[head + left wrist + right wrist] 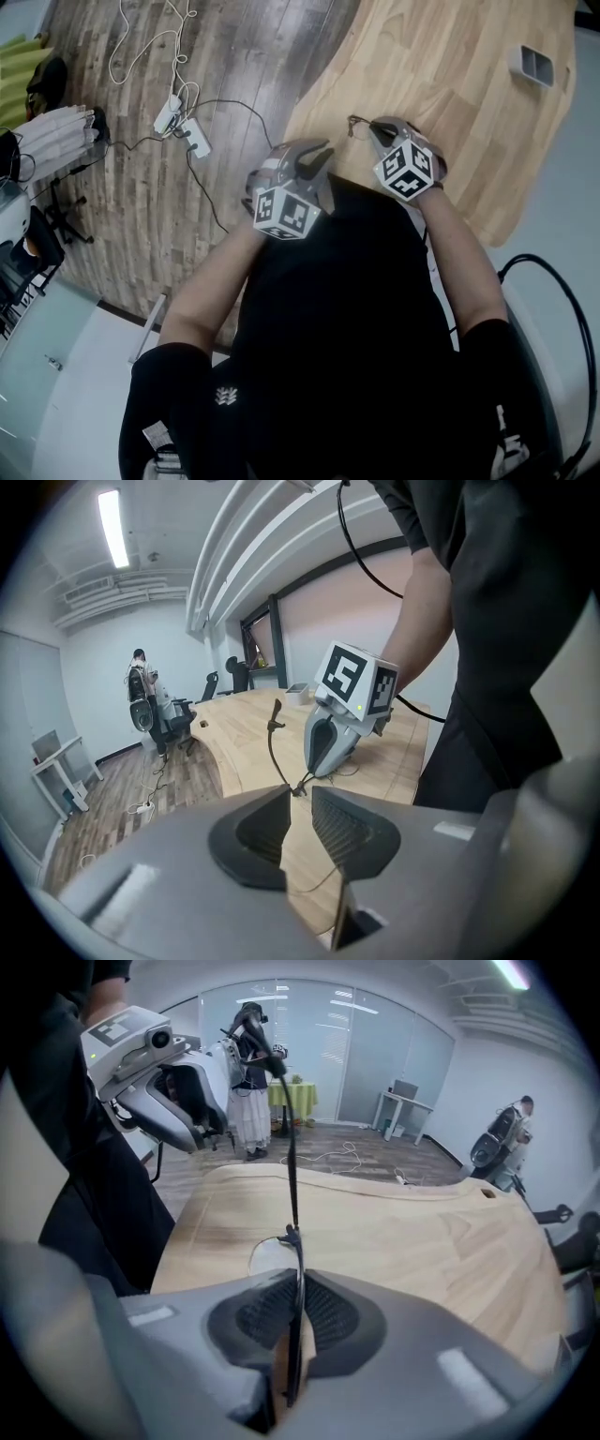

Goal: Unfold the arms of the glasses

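Black wire, very thin, is nearly all there is to the glasses (292,1176). I judge them very light, springy along the arm (291,1138), and easy to bend or snap at the hinge (292,1235). The clear lens (265,1258) would smear or scratch under a ribbed pad. The safest hold looks like the frame close beside a hinge, with the arm swung out by a light push near its root, never by its far tip. Such smooth wire may also twist or slip in a hard pinch.

They are held up off the surface (450,84), near its curved edge, in the right gripper (295,1283). Its jaws are closed right down on the wire just below the hinge, and one arm stands out straight ahead of them. The left gripper (300,794) sits just beside the glasses. Its jaws are partly apart with a clear gap, the pads press on nothing, and the hinge lies just beyond their tips.

No brand or lettering shows on the glasses. Each gripper's cube (406,171) carries only black-and-white square markers, not words.
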Motion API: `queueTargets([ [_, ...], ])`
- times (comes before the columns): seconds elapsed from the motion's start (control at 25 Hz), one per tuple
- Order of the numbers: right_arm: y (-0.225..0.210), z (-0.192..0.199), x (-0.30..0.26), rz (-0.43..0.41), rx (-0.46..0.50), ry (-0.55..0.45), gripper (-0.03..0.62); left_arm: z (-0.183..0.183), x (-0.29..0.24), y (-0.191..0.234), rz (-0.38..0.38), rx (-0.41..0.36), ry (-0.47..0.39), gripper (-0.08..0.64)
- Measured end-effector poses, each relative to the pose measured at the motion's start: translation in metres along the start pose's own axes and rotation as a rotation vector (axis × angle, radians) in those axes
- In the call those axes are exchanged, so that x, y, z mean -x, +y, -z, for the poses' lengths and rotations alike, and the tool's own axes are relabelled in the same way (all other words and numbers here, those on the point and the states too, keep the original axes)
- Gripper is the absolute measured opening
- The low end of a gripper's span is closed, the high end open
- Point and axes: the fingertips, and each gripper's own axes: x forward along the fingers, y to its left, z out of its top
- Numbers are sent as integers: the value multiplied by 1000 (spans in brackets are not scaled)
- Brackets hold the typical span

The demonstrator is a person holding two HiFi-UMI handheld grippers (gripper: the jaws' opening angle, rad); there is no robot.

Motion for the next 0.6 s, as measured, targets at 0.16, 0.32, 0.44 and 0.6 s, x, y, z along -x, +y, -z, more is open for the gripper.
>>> queueTargets([
  [0.16,-7,1,5,3,-27,-26,26,-4,-4,1,2,-6,-1,78],
  [0.32,-2,-10,7,-27,32,-47,45,-7,-5,4,10,-18,-5,78],
  [0.44,-2,-15,3,-34,79,-44,46,-8,-8,3,13,-23,-5,78],
  [0.6,-1,-15,-8,-58,121,-10,40,-7,-9,7,11,-25,-1,78],
])
